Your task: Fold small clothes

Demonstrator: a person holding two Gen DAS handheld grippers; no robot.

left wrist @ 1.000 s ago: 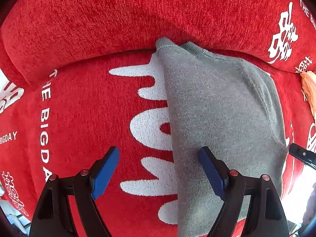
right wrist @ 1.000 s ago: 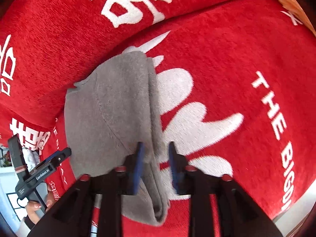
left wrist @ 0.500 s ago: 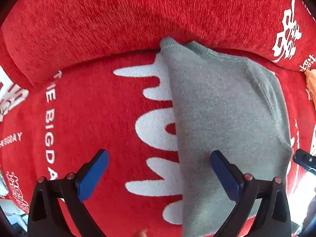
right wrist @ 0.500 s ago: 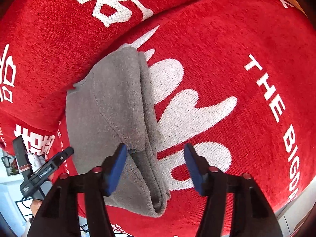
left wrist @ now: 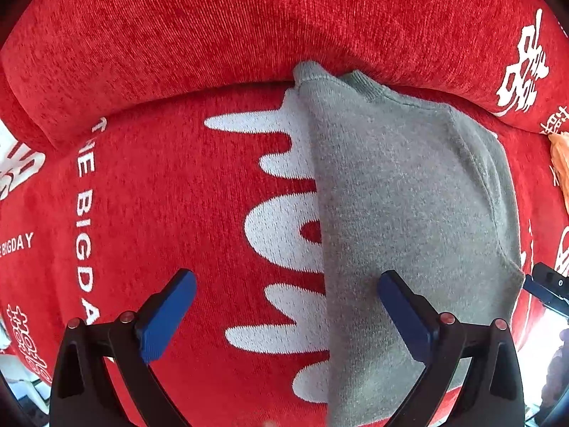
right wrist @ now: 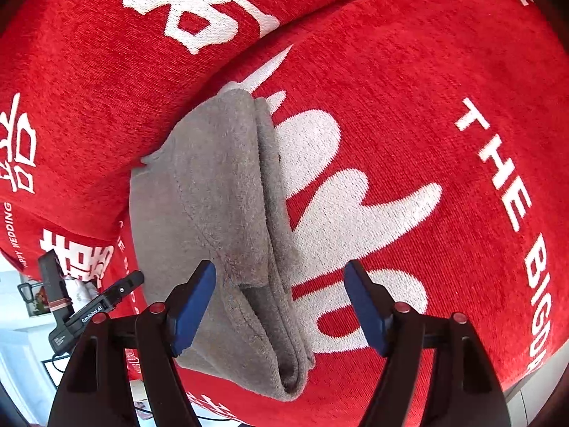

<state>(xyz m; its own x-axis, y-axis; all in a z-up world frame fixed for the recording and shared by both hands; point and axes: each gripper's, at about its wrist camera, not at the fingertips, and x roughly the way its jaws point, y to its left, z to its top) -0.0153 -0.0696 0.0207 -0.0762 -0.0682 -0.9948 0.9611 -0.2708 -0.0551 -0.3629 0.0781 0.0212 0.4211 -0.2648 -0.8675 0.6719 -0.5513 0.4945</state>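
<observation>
**Both grippers spread wide over the folded grey garment**

Start with your left gripper [left wrist: 284,315]. Its blue-padded fingers [left wrist: 165,316] stand far apart and hold nothing. Beyond the left finger you see only the red cover [left wrist: 160,195] with its white lettering, and the big white pattern runs up between the two fingers. The grey garment [left wrist: 402,192] begins just inside your right finger: its long folded edge runs from near that pad straight away from you, up to the ribbed collar that meets the red back cushion [left wrist: 249,25]. The right finger itself sits over the grey cloth; you cannot tell whether it touches. Past that finger, at the far right edge, the tip of the other gripper shows, and higher up a scrap of orange cloth [left wrist: 560,163].

Now your right gripper [right wrist: 281,307]. Its fingers [right wrist: 192,309] are also parted and grip nothing. To the outside of the left finger you see the other tool's black body [right wrist: 89,309]. The garment [right wrist: 213,195] lies folded in stacked layers under and just inside the left finger, its thick layered edge running forward between the fingers, nearer the left one. The right finger hangs over the bare red cover [right wrist: 444,71] and its white print, apart from the cloth.
</observation>
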